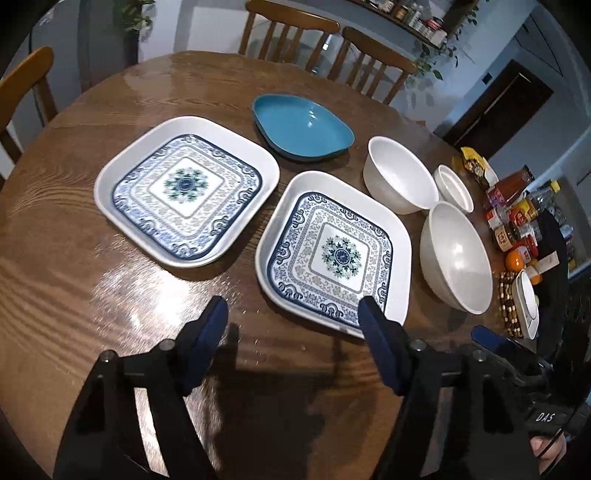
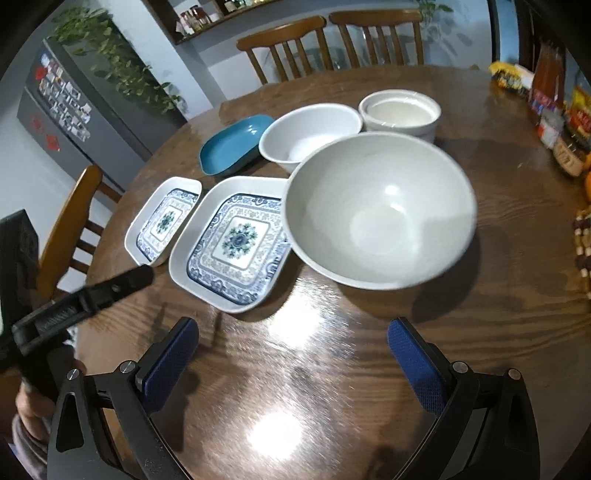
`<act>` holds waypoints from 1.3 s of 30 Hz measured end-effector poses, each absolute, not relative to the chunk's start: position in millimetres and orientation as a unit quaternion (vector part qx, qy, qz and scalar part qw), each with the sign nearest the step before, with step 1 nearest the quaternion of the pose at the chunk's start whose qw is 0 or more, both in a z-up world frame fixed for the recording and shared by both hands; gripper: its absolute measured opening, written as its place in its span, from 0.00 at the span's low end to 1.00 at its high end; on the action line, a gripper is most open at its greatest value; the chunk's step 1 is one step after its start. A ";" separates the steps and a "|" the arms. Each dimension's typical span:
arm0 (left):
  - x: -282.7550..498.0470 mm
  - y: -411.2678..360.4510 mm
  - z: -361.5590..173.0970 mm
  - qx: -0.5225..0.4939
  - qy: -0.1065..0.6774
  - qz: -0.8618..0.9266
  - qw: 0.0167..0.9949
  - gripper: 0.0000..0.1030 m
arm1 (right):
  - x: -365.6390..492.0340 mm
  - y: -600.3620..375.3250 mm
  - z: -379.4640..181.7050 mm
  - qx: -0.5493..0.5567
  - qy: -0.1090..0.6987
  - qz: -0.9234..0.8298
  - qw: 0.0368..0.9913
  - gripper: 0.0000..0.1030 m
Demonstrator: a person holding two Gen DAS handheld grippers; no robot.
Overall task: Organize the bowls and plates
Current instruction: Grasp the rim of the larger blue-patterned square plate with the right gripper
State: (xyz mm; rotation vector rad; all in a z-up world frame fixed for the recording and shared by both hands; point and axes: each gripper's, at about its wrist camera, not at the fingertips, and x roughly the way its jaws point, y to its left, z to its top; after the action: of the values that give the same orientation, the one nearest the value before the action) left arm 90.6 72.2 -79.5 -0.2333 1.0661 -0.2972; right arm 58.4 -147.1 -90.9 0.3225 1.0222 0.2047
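My left gripper (image 1: 293,314), black-framed with blue pads, hangs over the near edge of the round brown wooden table (image 1: 74,258). Its fingers (image 1: 212,325) stand spread with nothing between them; the right-hand pad overlaps the near corner of the nearer square white plate with a blue floral pattern (image 1: 334,251), though I cannot tell whether it touches. A second, matching square patterned plate (image 1: 186,190) lies to that plate's left, apart from it. Beyond the two plates sits a shallow teal dish (image 1: 303,127). To the right stands a medium white bowl (image 1: 399,181), with a small white ramekin (image 1: 453,188) touching or just beside it, and a large white bowl (image 1: 458,258) nearer me.

My right gripper (image 2: 293,354) also has its fingers (image 2: 173,354) spread wide and empty, above bare table (image 2: 295,369). The large white bowl (image 2: 380,210) lies just ahead, its rim overlapping the nearer patterned plate (image 2: 236,243). Jars and packets (image 1: 517,218) crowd the table's right edge. Wooden chairs (image 1: 291,33) stand around the far side.
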 end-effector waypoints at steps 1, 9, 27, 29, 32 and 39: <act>93.7 70.8 -82.2 -0.109 0.507 -0.144 0.843 0.68 | 62.7 -145.2 -94.5 0.155 0.490 0.094 0.853 1.00; 117.4 68.3 -96.1 -0.117 0.521 -0.157 0.831 0.45 | 81.2 -136.0 -114.7 0.177 0.509 0.085 0.838 0.86; 135.3 61.3 -109.6 -0.062 0.535 -0.144 0.830 0.16 | 104.9 -119.4 -123.6 0.122 0.517 0.065 0.845 0.13; 130.6 58.3 -110.2 -0.042 0.530 -0.141 0.835 0.16 | 103.3 -115.8 -122.5 0.103 0.516 0.067 0.848 0.13; 121.3 60.6 -108.1 -0.035 0.528 -0.138 0.837 0.16 | 98.1 -116.4 -121.3 0.095 0.518 0.080 0.847 0.13; 81.6 77.0 -84.1 -0.037 0.503 -0.122 0.855 0.16 | 74.9 -104.8 -101.4 0.071 0.505 0.113 0.853 0.13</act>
State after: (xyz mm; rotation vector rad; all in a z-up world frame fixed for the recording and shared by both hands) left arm 81.6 77.0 -84.1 -0.0784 1.0572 -0.2569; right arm 74.9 -104.8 -101.4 0.1497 1.0617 0.2370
